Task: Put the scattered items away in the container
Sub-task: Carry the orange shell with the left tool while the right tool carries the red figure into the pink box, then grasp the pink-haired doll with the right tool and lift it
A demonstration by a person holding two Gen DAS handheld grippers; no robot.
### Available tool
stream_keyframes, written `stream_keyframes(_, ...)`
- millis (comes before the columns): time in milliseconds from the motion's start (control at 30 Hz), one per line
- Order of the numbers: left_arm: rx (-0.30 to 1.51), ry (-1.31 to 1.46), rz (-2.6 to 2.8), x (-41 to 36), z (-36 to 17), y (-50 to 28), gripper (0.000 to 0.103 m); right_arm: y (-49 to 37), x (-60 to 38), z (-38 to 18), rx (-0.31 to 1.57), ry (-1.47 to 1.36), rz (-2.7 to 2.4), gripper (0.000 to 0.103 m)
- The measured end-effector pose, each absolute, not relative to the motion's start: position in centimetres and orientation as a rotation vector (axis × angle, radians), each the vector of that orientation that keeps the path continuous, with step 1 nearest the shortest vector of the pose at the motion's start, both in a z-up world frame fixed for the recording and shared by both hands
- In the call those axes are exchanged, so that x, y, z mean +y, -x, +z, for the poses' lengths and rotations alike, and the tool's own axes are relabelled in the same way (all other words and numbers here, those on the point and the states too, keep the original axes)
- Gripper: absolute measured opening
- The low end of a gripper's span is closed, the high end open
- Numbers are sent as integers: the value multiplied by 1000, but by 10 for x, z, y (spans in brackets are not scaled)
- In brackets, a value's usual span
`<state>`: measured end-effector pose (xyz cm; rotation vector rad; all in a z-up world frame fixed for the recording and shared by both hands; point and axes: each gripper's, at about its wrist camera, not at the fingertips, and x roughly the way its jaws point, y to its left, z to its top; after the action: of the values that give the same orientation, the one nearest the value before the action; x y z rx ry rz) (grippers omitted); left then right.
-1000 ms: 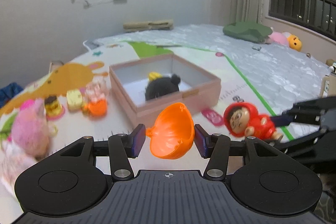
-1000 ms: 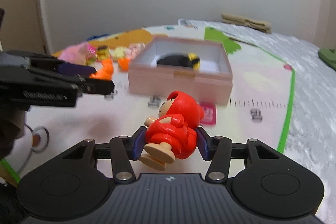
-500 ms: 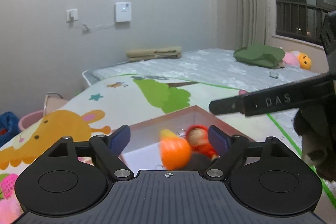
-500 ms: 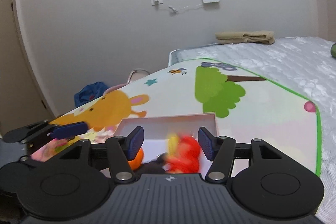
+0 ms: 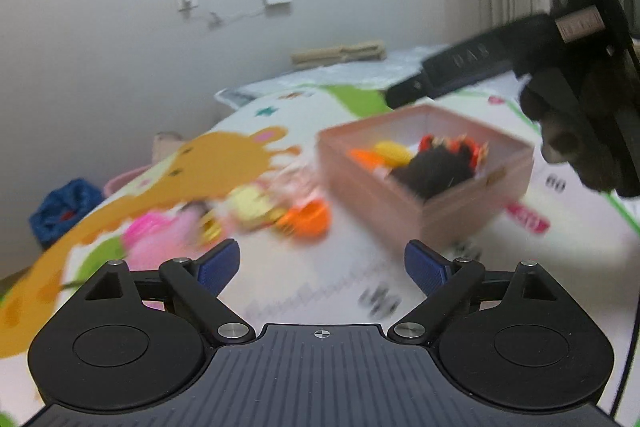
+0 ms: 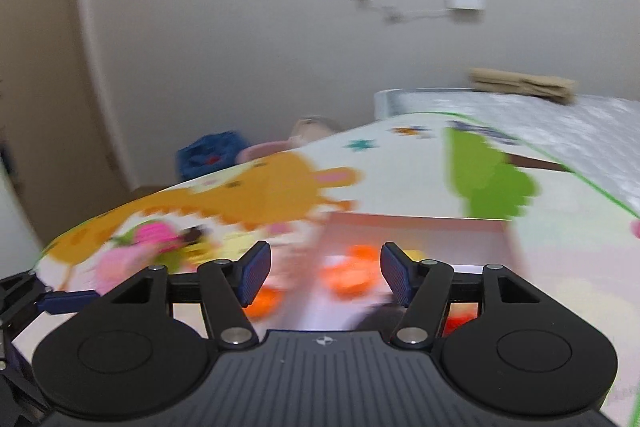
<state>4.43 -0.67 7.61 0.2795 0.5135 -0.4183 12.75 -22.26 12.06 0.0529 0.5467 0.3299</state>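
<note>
The pink box (image 5: pixel 460 207) stands on the play mat, right of centre in the left wrist view. In it lie an orange shell (image 5: pixel 366 157), a yellow toy (image 5: pixel 394 151), a black plush (image 5: pixel 432 173) and a red figure (image 5: pixel 454 147). My left gripper (image 5: pixel 323 267) is open and empty, back from the box over bare mat. My right gripper (image 6: pixel 325 279) is open and empty above the box's (image 6: pixel 416 223) left part, with the orange shell (image 6: pixel 352 273) seen between its fingers. Both views are blurred by motion.
Left of the box lie loose toys: another orange shell (image 5: pixel 306 221), a yellow toy (image 5: pixel 256 207) and a pink plush (image 5: pixel 156 237). The right gripper's body (image 5: pixel 480 67) hangs above the box. A blue bag (image 5: pixel 64 207) and the wall lie beyond the mat's edge.
Both grippers opened over the box and dropped the orange shell and the red figure into it. The left gripper then drew back and swung left; both now hold nothing.
</note>
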Motion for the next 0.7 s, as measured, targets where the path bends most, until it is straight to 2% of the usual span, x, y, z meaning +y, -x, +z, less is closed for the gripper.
stream_keyframes(200, 541, -368, -289, 45, 67, -22, 94, -125, -129, 106, 606, 12, 571, 61)
stream_keyframes(433, 579, -280, -252, 67, 51, -44, 94, -146, -83, 81, 723, -129, 608, 61)
stream_keyframes(500, 589, -254, -243, 72, 46, -51, 94, -149, -78, 75, 732, -171, 609, 65)
stream_keyframes(567, 599, -228, -235, 78, 41, -58, 94, -150, -76, 71, 729, -216, 600, 73)
stream_keyframes(700, 619, -176, -218, 89, 31, -72, 94, -164, -70, 59, 751, -330, 594, 75)
